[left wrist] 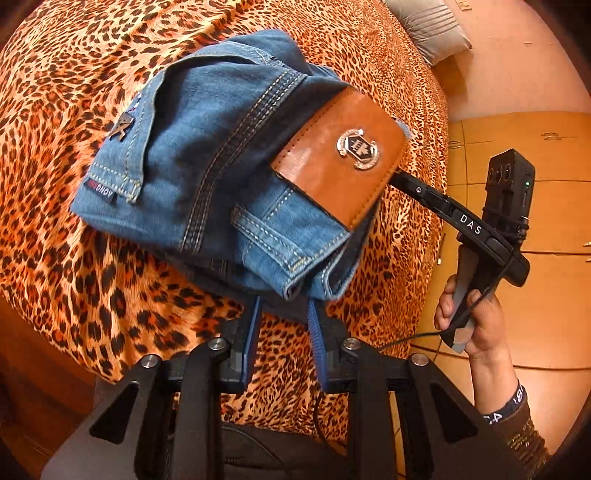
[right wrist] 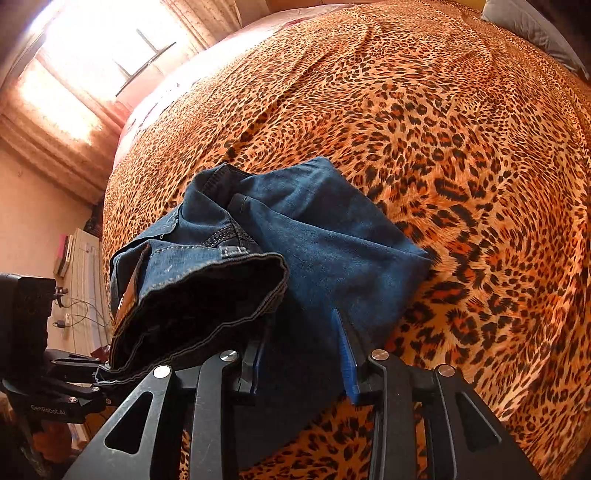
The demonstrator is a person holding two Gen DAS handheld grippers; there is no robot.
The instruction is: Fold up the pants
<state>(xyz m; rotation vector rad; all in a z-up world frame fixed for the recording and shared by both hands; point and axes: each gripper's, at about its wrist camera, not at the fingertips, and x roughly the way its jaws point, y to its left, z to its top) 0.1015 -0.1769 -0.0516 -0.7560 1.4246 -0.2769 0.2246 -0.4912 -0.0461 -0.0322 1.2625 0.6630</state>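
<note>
Blue jeans point(left wrist: 207, 173) lie in a folded bundle on the leopard-print bed cover point(left wrist: 55, 258), with a brown leather waistband patch point(left wrist: 343, 158) on top. My left gripper point(left wrist: 282, 306) has its blue fingers slid under the bundle's near edge, fingertips hidden by denim. My right gripper point(right wrist: 303, 332) reaches into the jeans point(right wrist: 325, 240) from the other side, denim lying between its blue fingers point(right wrist: 345, 354). In the left wrist view the right gripper's arm point(left wrist: 469, 225) enters under the leather patch, held by a hand point(left wrist: 476, 321).
The bed cover point(right wrist: 461, 147) spreads wide beyond the jeans. A grey pillow point(left wrist: 432, 26) lies at the far corner. Wooden cabinets point(left wrist: 535, 295) stand beside the bed. A bright window point(right wrist: 110, 48) and a radiator point(right wrist: 85, 295) are at the left.
</note>
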